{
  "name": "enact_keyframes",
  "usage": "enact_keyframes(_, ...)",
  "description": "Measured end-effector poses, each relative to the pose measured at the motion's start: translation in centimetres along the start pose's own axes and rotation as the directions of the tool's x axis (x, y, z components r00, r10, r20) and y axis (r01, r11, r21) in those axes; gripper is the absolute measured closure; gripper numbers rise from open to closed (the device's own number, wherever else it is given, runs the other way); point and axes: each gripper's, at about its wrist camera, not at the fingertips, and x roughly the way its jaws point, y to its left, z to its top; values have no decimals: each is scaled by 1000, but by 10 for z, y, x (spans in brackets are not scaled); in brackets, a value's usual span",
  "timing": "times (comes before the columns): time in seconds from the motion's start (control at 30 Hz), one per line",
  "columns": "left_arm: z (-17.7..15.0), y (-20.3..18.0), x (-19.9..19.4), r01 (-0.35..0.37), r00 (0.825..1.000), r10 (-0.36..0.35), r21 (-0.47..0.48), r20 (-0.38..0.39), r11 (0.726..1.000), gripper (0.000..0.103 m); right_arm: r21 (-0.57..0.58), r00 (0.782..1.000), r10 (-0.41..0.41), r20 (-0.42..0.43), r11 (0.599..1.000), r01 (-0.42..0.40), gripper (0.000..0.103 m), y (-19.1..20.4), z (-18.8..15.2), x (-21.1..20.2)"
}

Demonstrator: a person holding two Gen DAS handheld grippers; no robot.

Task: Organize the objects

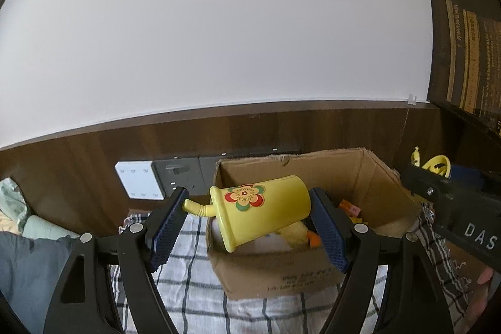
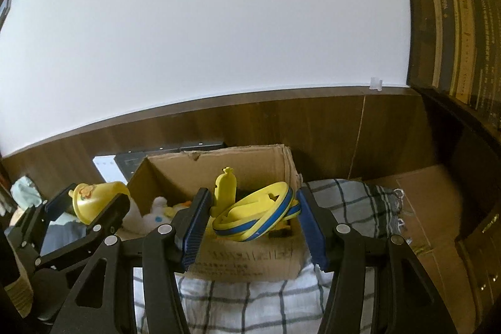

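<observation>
My left gripper point(image 1: 247, 208) is shut on a yellow cup point(image 1: 263, 208) with a flower print and a bent straw, held sideways over the open cardboard box point(image 1: 275, 274). The same cup point(image 2: 90, 199) and left gripper show at the left of the right wrist view. My right gripper point(image 2: 252, 215) is shut on a pair of yellow and blue sandals point(image 2: 256, 218), held over the right part of the box point(image 2: 250, 262). Inside the box lie a white plush toy point(image 2: 153, 215), a yellow plush point(image 1: 297, 232) and small bricks point(image 1: 349, 207).
The box stands on a white checked cloth point(image 1: 194, 293) over a bed. A dark wood panel with wall sockets point(image 1: 175, 174) is behind it. Folded clothes point(image 1: 18, 227) lie at the left. A flat cardboard sheet point(image 2: 419, 202) lies at the right.
</observation>
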Motion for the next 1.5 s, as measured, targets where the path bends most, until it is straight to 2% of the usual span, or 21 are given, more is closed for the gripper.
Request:
enact_keyframes(0.43,7,-2,40,22,998,-21,12,-52,1000,25,-1,998,1,-58,1000,-1,45,-4,12,37)
enact_keyframes(0.5,6,-2,41,17,998,-16,15,-59,1000,23,-8,998,-7,-60,1000,6,37,-3,14,38)
enact_keyframes(0.57,6,0,42,4,998,-3,11,-62,1000,7,-11,998,-20,-51,1000,20,20,-3,15,37)
enact_keyframes(0.73,5,6,38,-35,997,34,-6,-67,999,0,3,998,-43,-36,999,44,15,-6,16,32)
enact_keyframes(1.1,-12,8,2,-64,995,63,0,-80,998,0,-8,998,-63,-9,998,63,11,-7,-5,-4)
enact_keyframes(1.5,-46,13,-50,-64,996,61,-50,-68,997,0,-1,998,-56,-7,998,56,10,-10,-49,-51)
